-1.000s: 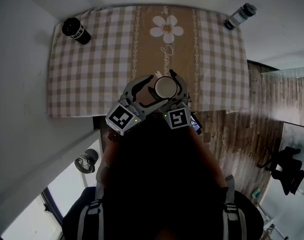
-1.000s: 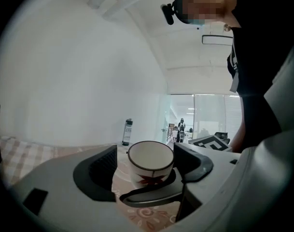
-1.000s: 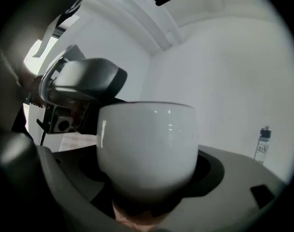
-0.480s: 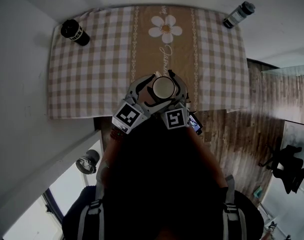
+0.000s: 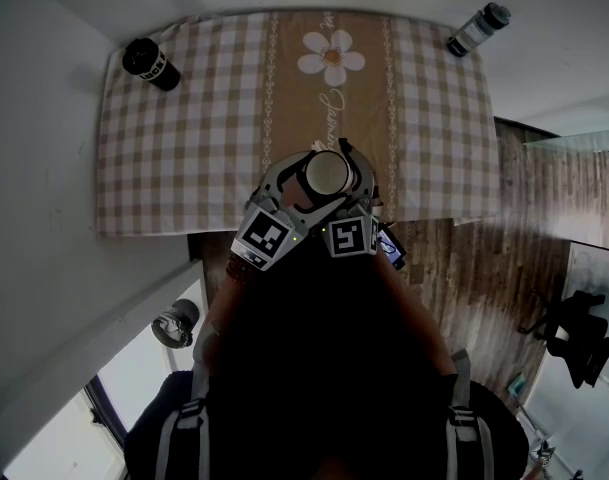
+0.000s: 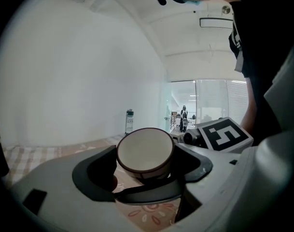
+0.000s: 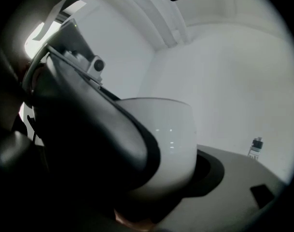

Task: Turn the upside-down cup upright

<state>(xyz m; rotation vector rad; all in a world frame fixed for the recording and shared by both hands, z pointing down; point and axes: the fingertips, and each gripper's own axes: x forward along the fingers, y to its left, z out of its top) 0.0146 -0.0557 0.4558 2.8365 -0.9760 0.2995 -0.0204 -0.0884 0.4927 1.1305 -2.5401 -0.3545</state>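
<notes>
Head view, cup: I've got the cup (image 5: 327, 172) above the near edge of the checked cloth (image 5: 184, 118), with the left gripper (image 5: 302, 183) and right gripper (image 5: 336, 163) both at it.
Head view, bottles: black bottle (image 5: 150, 62) far left, grey bottle (image 5: 478, 30) far right; contents I can't tell.
Left gripper view: jaws wide around the cup (image 6: 146, 153), just closing a little, a gap still on one side; its brown-rimmed cream face looks at me.
Right gripper view: jaws clamped on the cup's (image 7: 171, 139) white wall, wide end up.
</notes>
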